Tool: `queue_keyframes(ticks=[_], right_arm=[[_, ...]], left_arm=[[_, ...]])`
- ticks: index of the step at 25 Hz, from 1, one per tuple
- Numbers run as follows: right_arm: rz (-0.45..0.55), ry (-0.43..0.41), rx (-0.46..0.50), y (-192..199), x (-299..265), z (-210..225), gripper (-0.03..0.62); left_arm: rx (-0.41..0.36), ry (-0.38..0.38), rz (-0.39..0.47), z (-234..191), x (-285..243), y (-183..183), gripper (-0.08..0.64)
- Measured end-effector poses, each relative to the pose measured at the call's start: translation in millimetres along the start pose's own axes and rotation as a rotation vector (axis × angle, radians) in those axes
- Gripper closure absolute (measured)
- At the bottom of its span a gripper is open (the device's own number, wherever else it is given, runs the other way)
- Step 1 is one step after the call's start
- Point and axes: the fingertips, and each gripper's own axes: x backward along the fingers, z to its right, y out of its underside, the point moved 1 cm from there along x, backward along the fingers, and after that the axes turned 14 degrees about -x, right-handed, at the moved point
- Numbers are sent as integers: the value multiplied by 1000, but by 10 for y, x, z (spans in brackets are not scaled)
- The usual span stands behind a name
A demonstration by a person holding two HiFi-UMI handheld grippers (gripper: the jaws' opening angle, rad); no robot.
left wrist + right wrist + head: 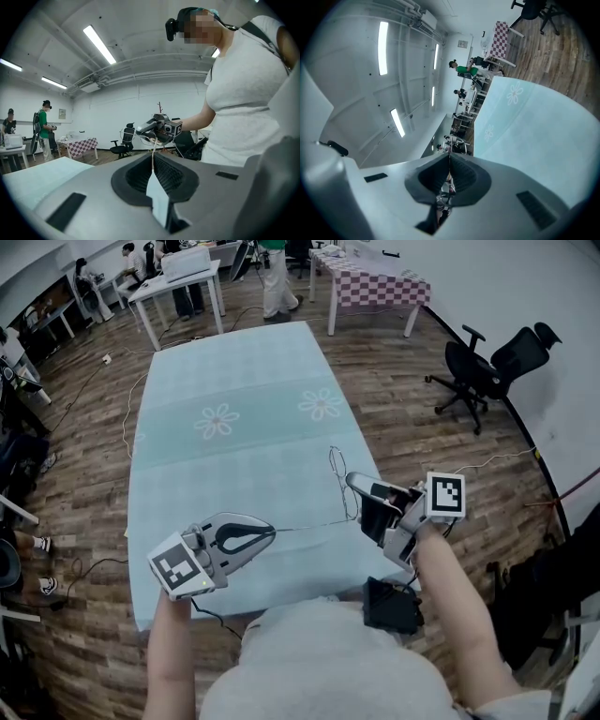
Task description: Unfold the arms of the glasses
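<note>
Blue table [234, 381]; left gripper [271, 532], seven o'clock, pinches the glasses [341, 486] by one arm [314, 525]; right gripper [356, 486], four o'clock, clamps their frame [337, 463].

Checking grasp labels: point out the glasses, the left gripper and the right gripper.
glasses [314, 525], head view, on the arm stretched between the grippers.
left gripper [273, 532], head view, between its fingertips, at the arm's end.
right gripper [351, 481], head view, between its fingertips, at the frame.

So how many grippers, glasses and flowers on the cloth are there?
Grippers: 2, the left gripper and the right gripper
Glasses: 1
Flowers printed on the cloth: 2
Total: 5
</note>
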Motion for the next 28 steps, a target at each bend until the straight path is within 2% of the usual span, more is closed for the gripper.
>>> queue_keyframes(ticks=[6, 13, 18, 28], right_arm=[[-4, 2, 5, -4, 10, 10, 581], [-17, -14, 2, 51, 43, -13, 581], [-26, -14, 5, 66, 41, -17, 581], [-37, -28, 7, 151, 35, -49, 581]], left_arm=[[7, 34, -2, 118, -26, -13, 540], [32, -50, 3, 37, -12, 0, 537], [7, -53, -9, 9, -33, 51, 440], [-16, -78, 21, -147, 0, -112, 426]])
